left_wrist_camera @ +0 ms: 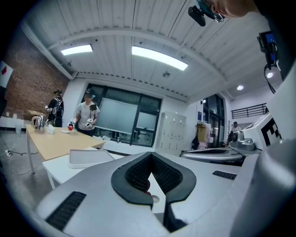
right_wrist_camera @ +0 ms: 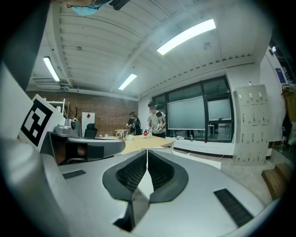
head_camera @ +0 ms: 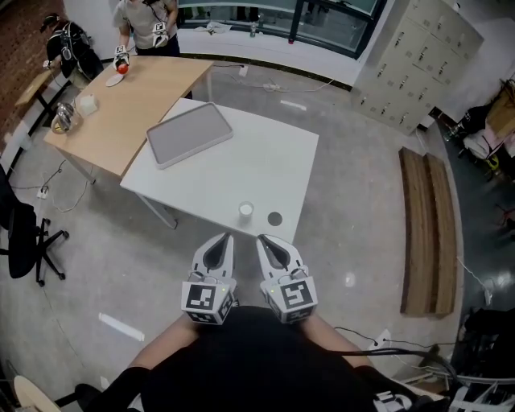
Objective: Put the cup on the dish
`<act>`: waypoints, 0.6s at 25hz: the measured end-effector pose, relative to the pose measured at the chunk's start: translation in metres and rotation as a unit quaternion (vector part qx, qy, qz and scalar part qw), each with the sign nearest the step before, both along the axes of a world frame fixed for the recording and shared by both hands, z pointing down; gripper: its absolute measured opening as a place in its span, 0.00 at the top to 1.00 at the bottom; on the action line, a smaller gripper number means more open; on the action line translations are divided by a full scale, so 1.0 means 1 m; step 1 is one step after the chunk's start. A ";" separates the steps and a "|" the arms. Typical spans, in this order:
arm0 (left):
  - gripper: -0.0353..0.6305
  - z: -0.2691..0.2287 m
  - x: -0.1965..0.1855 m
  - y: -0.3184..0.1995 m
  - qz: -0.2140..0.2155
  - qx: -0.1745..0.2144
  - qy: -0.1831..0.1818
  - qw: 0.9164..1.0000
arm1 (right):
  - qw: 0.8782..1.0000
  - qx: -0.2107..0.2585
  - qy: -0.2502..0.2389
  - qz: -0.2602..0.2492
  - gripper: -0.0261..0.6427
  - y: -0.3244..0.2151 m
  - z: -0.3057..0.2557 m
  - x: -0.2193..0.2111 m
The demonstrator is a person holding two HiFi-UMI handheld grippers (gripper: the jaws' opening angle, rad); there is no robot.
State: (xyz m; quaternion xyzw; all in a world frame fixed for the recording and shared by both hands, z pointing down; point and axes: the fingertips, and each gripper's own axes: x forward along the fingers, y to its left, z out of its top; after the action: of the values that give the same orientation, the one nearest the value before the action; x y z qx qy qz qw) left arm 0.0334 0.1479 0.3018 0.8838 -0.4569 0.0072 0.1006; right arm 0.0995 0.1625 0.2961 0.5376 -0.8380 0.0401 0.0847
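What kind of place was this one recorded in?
Probably an office or lab workspace: plain work tables, a wall of grey lockers and a rolling office chair on a bare concrete floor.

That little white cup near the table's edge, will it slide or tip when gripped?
Probably light: the cup looks far smaller than the tray, so a nudge might slide it on the smooth table. It stands upright and seems squat, so tipping seems unlikely.

We are working in shared lab-type workspace: bare concrete floor (head_camera: 354, 177), brick wall (head_camera: 20, 40), grey lockers (head_camera: 418, 56), glazed partition (head_camera: 322, 20). We are noting plain white table (head_camera: 241, 161), wooden table (head_camera: 137, 96), office chair (head_camera: 24, 233), two other people (head_camera: 145, 24) standing at wooden table.
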 end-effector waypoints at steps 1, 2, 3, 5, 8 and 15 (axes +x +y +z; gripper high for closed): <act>0.95 0.000 -0.003 -0.004 0.004 0.001 0.001 1.000 | 1.000 -0.001 -0.001 0.007 0.94 -0.004 -0.002 -0.003; 0.95 0.001 -0.005 -0.009 0.008 0.001 0.002 1.000 | 1.000 -0.004 -0.001 0.012 0.94 -0.008 -0.001 -0.006; 0.95 0.003 -0.008 -0.012 0.011 0.002 0.003 1.000 | 1.000 -0.008 0.000 0.014 0.94 -0.010 0.003 -0.008; 0.95 0.007 -0.013 -0.018 0.014 0.001 0.004 1.000 | 1.000 -0.010 0.000 0.013 0.94 -0.014 0.012 -0.012; 0.95 0.013 -0.017 -0.024 0.012 -0.009 0.007 1.000 | 1.000 -0.015 -0.002 0.024 0.94 -0.020 0.014 -0.011; 0.95 0.020 -0.028 -0.035 0.002 -0.019 0.001 1.000 | 1.000 -0.021 -0.010 0.010 0.94 -0.031 0.025 -0.021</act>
State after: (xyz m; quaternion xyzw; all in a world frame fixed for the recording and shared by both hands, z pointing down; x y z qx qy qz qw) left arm 0.0058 0.1129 0.3216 0.8828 -0.4545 0.0149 0.1178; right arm 0.0782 0.1317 0.3210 0.5438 -0.8322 0.0634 0.0874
